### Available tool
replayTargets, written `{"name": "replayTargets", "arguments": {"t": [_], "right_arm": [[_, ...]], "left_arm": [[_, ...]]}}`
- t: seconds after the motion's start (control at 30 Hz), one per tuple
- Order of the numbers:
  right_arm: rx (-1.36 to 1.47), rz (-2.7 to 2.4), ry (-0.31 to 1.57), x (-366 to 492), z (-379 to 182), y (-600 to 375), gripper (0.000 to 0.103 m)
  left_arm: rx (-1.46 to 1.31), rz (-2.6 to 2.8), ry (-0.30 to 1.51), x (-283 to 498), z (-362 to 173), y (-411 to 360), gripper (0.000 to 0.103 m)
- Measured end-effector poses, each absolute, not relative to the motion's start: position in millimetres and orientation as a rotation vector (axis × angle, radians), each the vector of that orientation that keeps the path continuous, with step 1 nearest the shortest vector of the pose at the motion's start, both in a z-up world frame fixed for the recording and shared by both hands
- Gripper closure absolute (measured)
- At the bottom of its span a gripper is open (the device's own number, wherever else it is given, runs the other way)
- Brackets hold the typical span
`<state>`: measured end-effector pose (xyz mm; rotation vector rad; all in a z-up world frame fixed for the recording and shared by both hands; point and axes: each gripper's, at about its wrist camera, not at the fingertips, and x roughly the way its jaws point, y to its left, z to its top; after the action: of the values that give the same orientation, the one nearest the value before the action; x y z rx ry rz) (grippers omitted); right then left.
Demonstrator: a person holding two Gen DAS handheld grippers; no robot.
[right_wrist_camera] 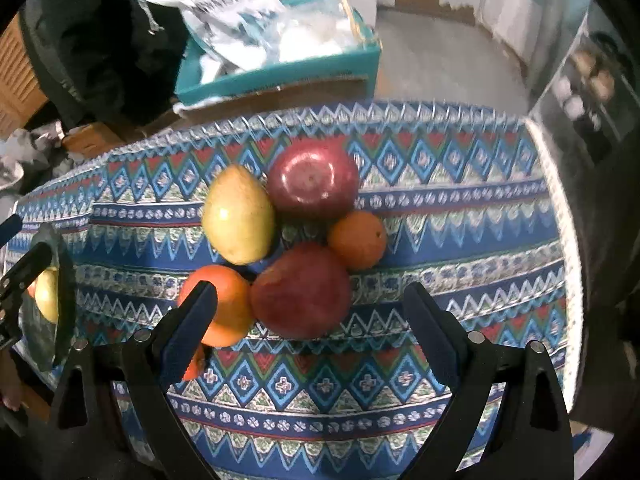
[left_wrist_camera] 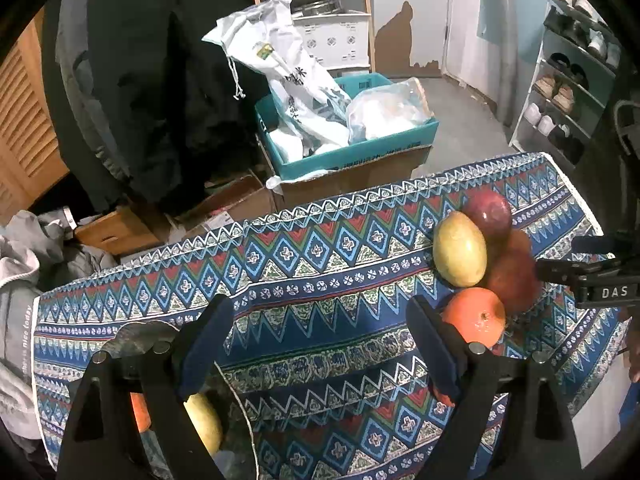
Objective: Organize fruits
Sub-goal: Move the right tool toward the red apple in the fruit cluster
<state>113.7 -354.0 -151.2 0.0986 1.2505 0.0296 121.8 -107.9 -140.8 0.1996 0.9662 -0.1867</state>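
We are holding two grippers over a counter (right_wrist_camera: pixel 480 216) draped in a blue, red and white patterned cloth. The right gripper (right_wrist_camera: pixel 310 300) has its fingers spread wide and holds nothing. It hovers just above a cluster of five fruits in the middle of the cloth: a yellow-green pear (right_wrist_camera: pixel 238 216) at far left, a dark red apple (right_wrist_camera: pixel 313 184) at the far side, a small orange (right_wrist_camera: pixel 357 239) to the right, a second red apple (right_wrist_camera: pixel 301 290) nearest us, and a larger orange (right_wrist_camera: pixel 224 304) at near left. All five sit touching or almost touching.

The left gripper (left_wrist_camera: pixel 320 324) is also spread wide and empty, poised over bare cloth to the left of the cluster. Beneath it sits what looks like a dark glass plate (left_wrist_camera: pixel 132 336), partly hidden, already holding a pear and an orange fruit.

To do this step well, we judge the right gripper should settle on one fruit only, probably the near apple lying between its fingers, and close around its widest part. The neighbours press close, so a finger could nudge them into rolling.

Beyond the counter's far edge the room is cluttered: a teal box (left_wrist_camera: pixel 360 148) stuffed with plastic bags on a cardboard carton, dark hanging clothes at left, and a shoe rack (left_wrist_camera: pixel 568 92) at far right.
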Motion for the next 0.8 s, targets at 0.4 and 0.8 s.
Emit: {"name": "replayTargets", "arguments": {"t": [0.4,0.8], "right_arm": [[0.215,0.019,1.365,130,-204,-360,0.010],[0.368,0.077,1.389,132,-224,-370,0.024]], "left_arm": [[0.174,-0.186,1.023,133,-167,-105,0.014],[0.148,-0.238,1.051,128,-172,-112,0.014]]}}
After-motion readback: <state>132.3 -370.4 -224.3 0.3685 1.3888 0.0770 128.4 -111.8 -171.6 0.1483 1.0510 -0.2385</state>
